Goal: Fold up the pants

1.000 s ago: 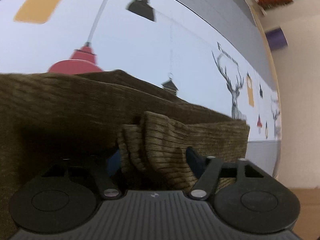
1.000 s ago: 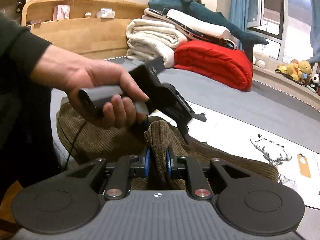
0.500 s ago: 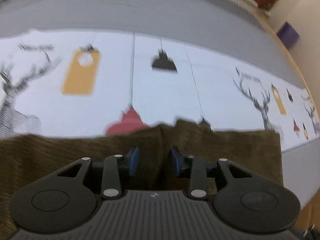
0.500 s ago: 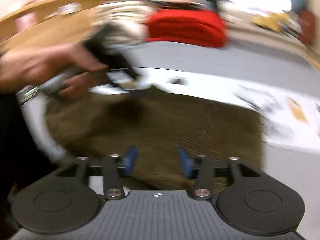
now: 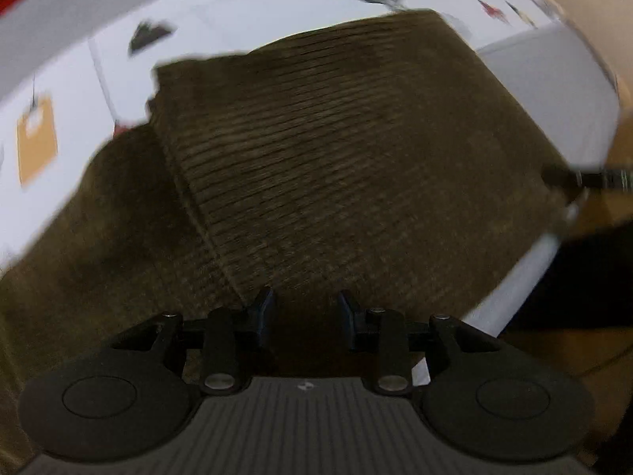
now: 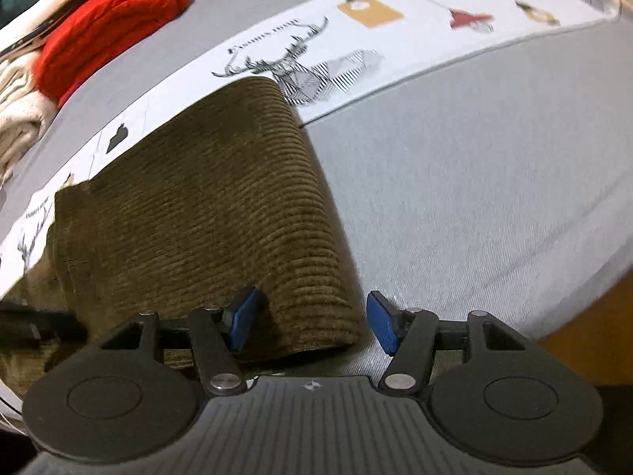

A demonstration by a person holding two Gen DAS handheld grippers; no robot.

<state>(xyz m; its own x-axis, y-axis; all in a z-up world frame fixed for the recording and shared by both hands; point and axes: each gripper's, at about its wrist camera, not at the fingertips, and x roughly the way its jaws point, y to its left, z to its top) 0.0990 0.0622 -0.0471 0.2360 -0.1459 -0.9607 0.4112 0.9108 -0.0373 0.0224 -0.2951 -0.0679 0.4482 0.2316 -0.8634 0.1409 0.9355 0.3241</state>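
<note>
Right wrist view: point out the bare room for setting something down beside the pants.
Free: the grey bedspread right of the folded corduroy pants, bordered by the white printed sheet beyond. Crowded: far left, the red blanket and cream blankets.

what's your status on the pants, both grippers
Left gripper open, empty. Right gripper open, empty. Brown corduroy pants lying folded on grey bedcover. Nothing blocking.
</note>
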